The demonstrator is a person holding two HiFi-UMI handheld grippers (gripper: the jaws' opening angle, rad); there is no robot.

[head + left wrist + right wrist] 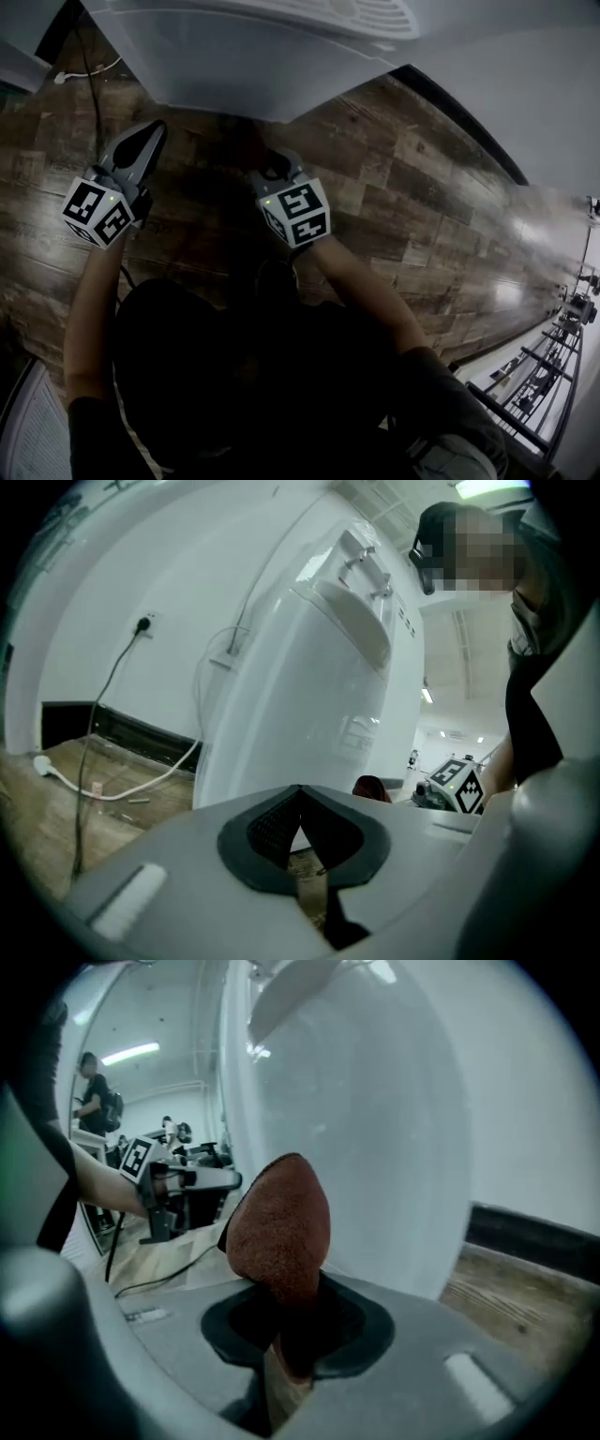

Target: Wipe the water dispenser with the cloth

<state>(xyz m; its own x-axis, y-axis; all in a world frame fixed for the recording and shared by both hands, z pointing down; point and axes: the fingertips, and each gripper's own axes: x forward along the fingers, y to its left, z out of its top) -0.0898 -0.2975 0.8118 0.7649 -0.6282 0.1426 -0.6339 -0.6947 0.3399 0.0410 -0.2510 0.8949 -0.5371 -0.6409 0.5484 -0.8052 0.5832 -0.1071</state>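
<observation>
The white water dispenser [253,56] stands on the wooden floor right in front of me; it fills the left gripper view [309,686] and the right gripper view [375,1129]. My right gripper [286,1288] is shut on a reddish-brown cloth [279,1232], which stands up out of the jaws close to the dispenser's lower side wall. In the head view the right gripper [272,161] points at the dispenser's base, and the cloth is lost in shadow. My left gripper [150,133] hangs to its left, shut and holding nothing [300,797], a little short of the dispenser.
A black cable runs down from a wall socket [142,623], and a white lead with a plug [47,766] lies on the floor left of the dispenser. A dark skirting runs along the wall [534,1237]. People stand far off in the hall [94,1087].
</observation>
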